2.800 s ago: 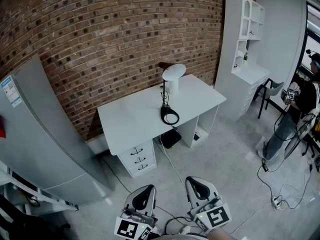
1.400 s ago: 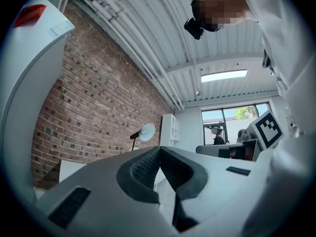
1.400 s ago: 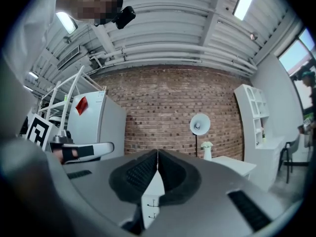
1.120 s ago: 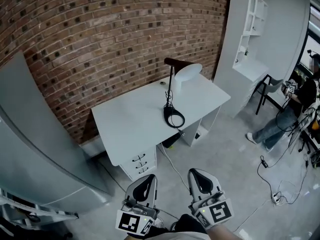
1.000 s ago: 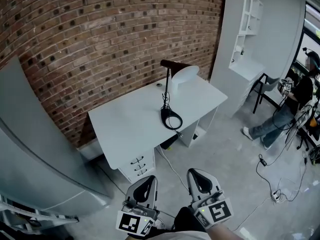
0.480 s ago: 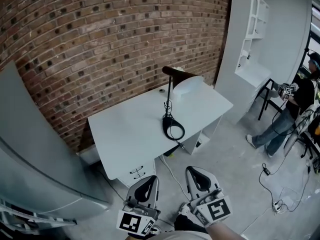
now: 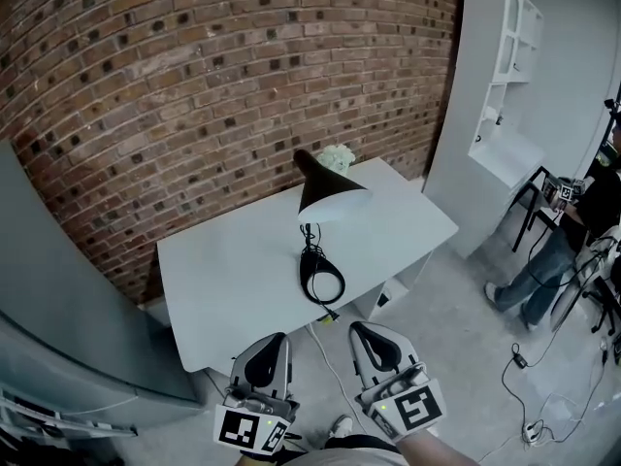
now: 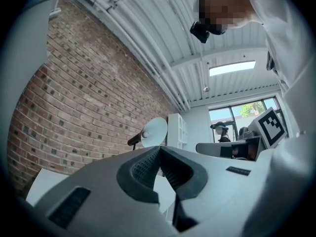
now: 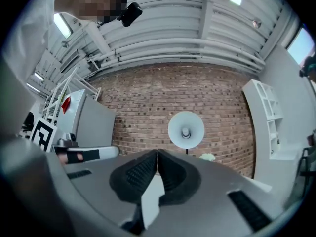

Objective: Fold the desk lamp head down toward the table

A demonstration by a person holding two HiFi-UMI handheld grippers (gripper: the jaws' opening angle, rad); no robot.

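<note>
A black desk lamp (image 7: 328, 190) stands on the white desk (image 7: 223, 270). Its ring base (image 7: 322, 282) is near the desk's front edge and its cone head is raised on a thin stem, tilted toward me. My left gripper (image 7: 270, 349) and right gripper (image 7: 371, 338) hover side by side just short of the desk edge, both shut and empty, neither touching the lamp. In the left gripper view the lamp head (image 8: 154, 131) shows just above the closed pads. The right gripper view looks straight into the lamp head (image 9: 185, 128).
A brick wall (image 7: 194, 85) backs the desk. A grey cabinet (image 7: 58, 299) stands at the left and a white shelf unit (image 7: 505, 95) at the right. A person (image 7: 572, 231) sits at far right, with cables (image 7: 529, 425) on the floor. A small pale object (image 7: 336, 155) sits behind the lamp.
Both grippers and the head camera have come closer to the desk; the lamp now looms larger, just ahead of the jaws. Both grippers have stayed shut.
</note>
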